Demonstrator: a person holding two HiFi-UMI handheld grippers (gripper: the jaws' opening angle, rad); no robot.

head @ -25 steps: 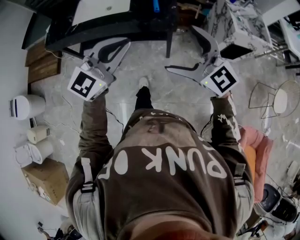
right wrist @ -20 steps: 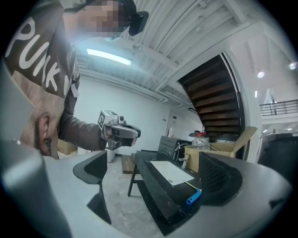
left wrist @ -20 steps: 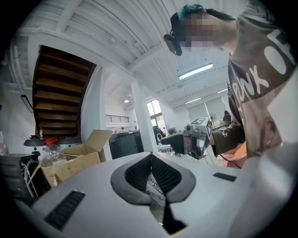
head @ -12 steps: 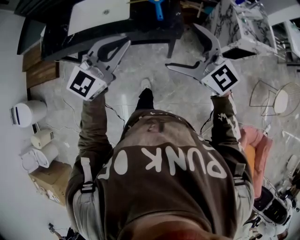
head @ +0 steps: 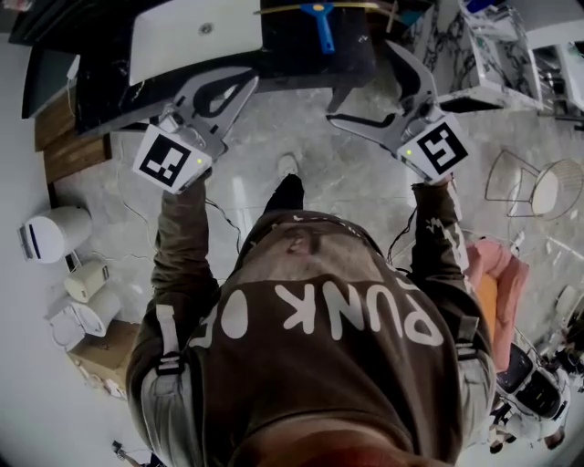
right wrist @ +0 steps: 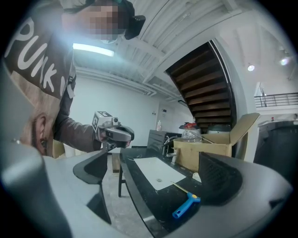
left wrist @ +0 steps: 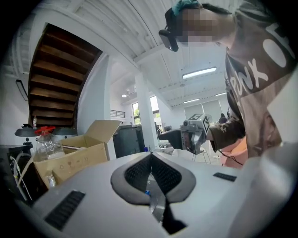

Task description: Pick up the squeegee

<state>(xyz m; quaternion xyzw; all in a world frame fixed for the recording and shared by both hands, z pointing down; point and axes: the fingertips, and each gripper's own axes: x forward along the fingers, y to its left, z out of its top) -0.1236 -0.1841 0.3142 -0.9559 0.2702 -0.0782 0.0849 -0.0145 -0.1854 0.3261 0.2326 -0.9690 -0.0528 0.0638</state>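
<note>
The squeegee [head: 320, 23] has a blue handle and lies on the black counter [head: 109, 82] to the right of the white sink [head: 196, 32]. In the right gripper view the squeegee [right wrist: 186, 205] lies near the counter's front edge, its thin blade end towards the sink [right wrist: 156, 172]. My right gripper [head: 359, 82] is held open in the air, short of the counter, with nothing between its fingers [right wrist: 158, 174]. My left gripper [head: 242, 88] is shut on nothing, its pads [left wrist: 151, 173] pressed together, at the counter's front edge below the sink.
An open cardboard box [right wrist: 219, 144] and a clear bottle [right wrist: 192, 134] stand past the sink. A marble table [head: 456, 46] is at the top right, wire chairs [head: 538, 191] at the right. White bins [head: 50, 233] and a carton [head: 91, 360] sit along the left wall.
The person has stepped towards the counter; the sink and squeegee have come further into the head view. Both grippers keep their states, now closer to the counter.
</note>
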